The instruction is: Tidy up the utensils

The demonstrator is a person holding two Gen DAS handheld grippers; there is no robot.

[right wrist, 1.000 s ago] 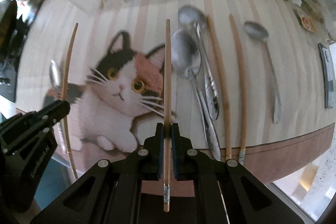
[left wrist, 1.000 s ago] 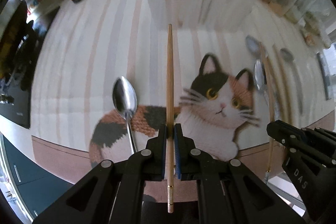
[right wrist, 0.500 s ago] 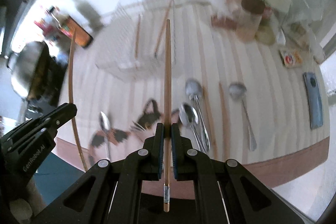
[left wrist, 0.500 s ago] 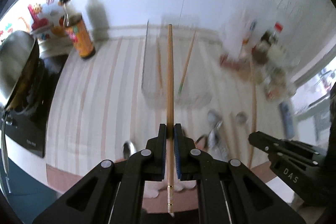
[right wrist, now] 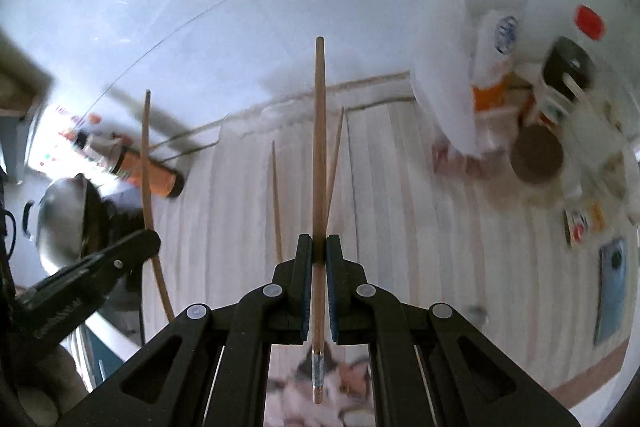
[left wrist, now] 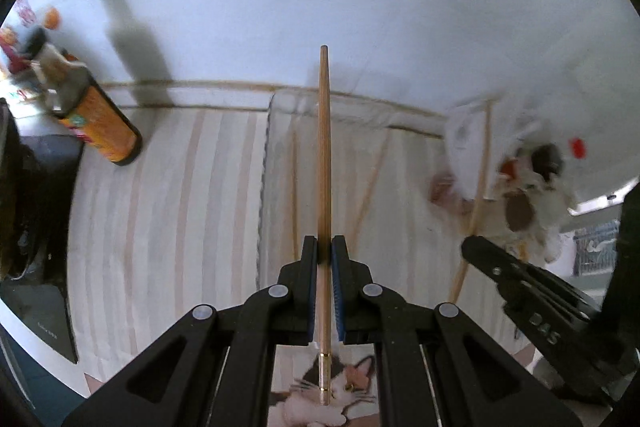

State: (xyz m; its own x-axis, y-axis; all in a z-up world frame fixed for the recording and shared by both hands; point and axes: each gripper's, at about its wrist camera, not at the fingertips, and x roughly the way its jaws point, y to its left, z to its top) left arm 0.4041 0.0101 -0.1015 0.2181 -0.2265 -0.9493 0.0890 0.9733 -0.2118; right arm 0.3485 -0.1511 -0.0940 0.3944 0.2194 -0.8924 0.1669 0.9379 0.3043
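Note:
My left gripper (left wrist: 324,247) is shut on a wooden chopstick (left wrist: 323,147) that points forward over a clear plastic tray (left wrist: 267,155). Two chopsticks (left wrist: 295,195) lie inside the tray. My right gripper (right wrist: 318,245) is shut on a second wooden chopstick (right wrist: 319,147), also pointing over the tray, where the two chopsticks (right wrist: 276,199) show. Each gripper appears at the edge of the other's view: the right one (left wrist: 532,299) with its chopstick (left wrist: 478,195), the left one (right wrist: 80,279) with its chopstick (right wrist: 146,179).
An orange bottle (left wrist: 96,123) stands at the back left against the white wall. Jars and bottles (right wrist: 536,155) crowd the back right. A phone (right wrist: 610,291) lies at the right. A cat-print mat (left wrist: 340,391) lies below the grippers. A metal pot (right wrist: 60,219) sits left.
Both grippers have risen and tilted up from the cat mat and moved forward toward the tray, each keeping its chopstick. The spoons on the table have dropped out of view.

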